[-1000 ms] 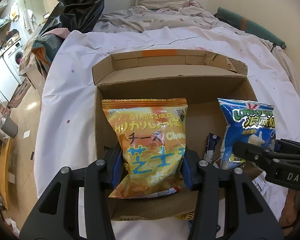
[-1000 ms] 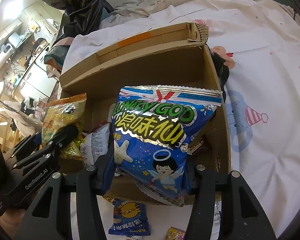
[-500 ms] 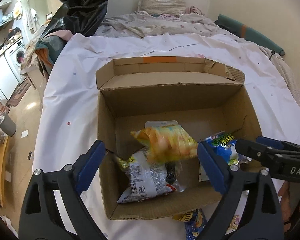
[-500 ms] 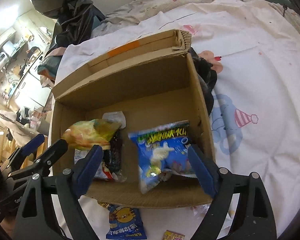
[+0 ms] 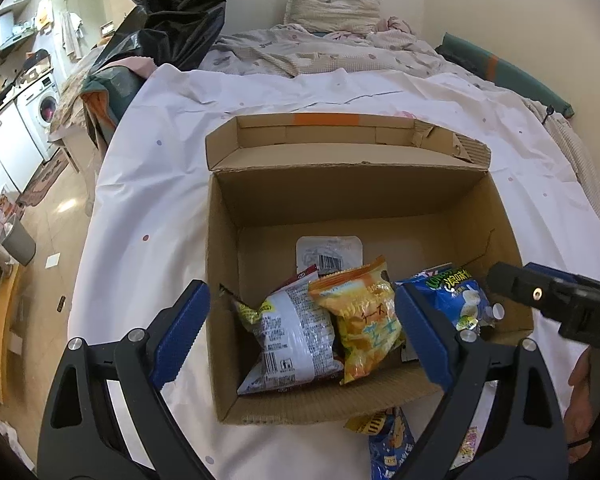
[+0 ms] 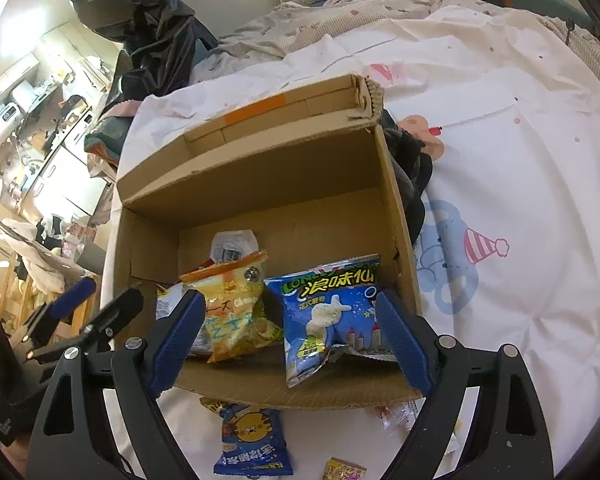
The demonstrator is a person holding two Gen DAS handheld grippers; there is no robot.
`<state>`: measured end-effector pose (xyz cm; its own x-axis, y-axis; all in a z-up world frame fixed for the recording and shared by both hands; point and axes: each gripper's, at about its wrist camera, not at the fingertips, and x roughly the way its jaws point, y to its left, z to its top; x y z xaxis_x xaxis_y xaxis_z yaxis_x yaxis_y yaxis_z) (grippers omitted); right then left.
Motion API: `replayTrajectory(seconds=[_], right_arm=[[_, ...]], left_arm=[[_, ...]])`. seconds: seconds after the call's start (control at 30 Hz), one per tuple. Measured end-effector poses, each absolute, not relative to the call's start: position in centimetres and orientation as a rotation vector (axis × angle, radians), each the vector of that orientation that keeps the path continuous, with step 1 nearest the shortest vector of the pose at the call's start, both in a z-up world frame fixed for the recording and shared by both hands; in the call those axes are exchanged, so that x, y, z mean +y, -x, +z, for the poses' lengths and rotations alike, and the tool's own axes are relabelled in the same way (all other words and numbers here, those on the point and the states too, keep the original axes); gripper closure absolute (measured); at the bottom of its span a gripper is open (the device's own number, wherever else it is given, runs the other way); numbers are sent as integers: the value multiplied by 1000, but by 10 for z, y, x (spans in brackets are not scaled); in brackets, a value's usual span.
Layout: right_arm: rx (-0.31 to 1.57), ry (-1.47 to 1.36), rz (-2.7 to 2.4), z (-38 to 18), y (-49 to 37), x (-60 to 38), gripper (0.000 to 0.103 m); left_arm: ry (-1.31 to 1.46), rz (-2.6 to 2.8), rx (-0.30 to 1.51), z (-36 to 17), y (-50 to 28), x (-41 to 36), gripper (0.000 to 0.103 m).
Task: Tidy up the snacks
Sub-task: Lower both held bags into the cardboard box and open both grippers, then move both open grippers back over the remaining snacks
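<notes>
Both bags are released: a second ago the left gripper [image 5: 302,330] pinched the orange bag [image 5: 362,326] and the right gripper [image 6: 290,334] pinched the blue bag [image 6: 332,316] over the box [image 5: 380,200]; now both sets of jaws are spread wide with nothing between them

Orange bag lies inside the box near the front wall, leaning on the white bag [image 5: 290,338] to its left. Blue bag lies beside it on the right half of the floor, against the front wall, printed side up. A small white packet [image 5: 329,254] sits flat further back. Rear half of the box floor is bare cardboard

Both grippers have backed up above the near edge of the box

What it means: two more snacks are stowed, both hands are free for another pick. Not finished, loose items remain on the sheet [image 6: 520,160] in front of the box: a blue tiger pack [image 6: 254,440], a small yellow pack [image 6: 346,470] at the frame bottom, clear wrappers [image 6: 396,414] near the right front corner

Likely next: tiger pack, it's closest and flat, so expect an edge pinch
</notes>
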<state>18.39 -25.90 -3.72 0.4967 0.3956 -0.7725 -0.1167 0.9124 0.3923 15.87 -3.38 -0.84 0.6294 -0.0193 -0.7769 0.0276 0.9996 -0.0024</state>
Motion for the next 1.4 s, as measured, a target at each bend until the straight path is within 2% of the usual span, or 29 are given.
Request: replayTrajectory(seconds=[0.3,0.53,1.4], right_arm=[[948,-362,345,-8,-150,-263,14],[935,-344,362,1,-125,-258,14],[1060,-369,271,-39,-52,-288,14]], left_arm=[[0,12,817,12,-129,-18,11],[56,23,875,15,-105,-3,11],[31,-17,1012,-11,-37,-9,11]])
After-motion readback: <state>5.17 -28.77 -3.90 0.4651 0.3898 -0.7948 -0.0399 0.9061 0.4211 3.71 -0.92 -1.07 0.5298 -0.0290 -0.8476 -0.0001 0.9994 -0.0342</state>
